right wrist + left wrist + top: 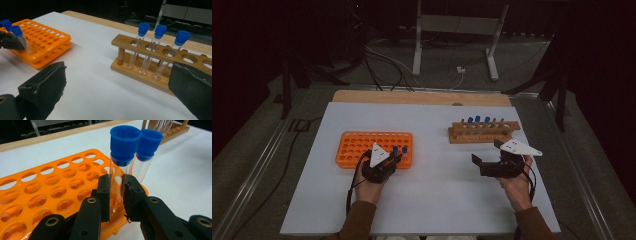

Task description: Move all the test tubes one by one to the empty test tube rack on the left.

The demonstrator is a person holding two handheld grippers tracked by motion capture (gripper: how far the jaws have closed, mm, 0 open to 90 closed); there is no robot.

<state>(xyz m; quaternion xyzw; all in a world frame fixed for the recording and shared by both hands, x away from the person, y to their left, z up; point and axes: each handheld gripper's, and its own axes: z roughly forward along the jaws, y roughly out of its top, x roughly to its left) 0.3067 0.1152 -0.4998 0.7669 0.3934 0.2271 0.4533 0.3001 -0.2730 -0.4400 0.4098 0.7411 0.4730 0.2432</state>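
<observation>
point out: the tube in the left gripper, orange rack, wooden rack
held tube (124,143): left gripper view, on its blue cap.
orange rack (362,140): high view, on its holed top.
wooden rack (152,47): right gripper view, on its top bar.

The plastic rack (374,148) is lying on the left half of the surface (432,200), and the wooden rack (483,132) is sitting on the right half, a little farther back. Two tubes (136,162) are standing side by side in the plastic rack's right end. Several more tubes (147,47) are standing in a row in the wooden rack. The left tool (394,159) is sitting at the plastic rack's near right corner; the right tool (486,159) is hanging just in front of the wooden rack.
</observation>
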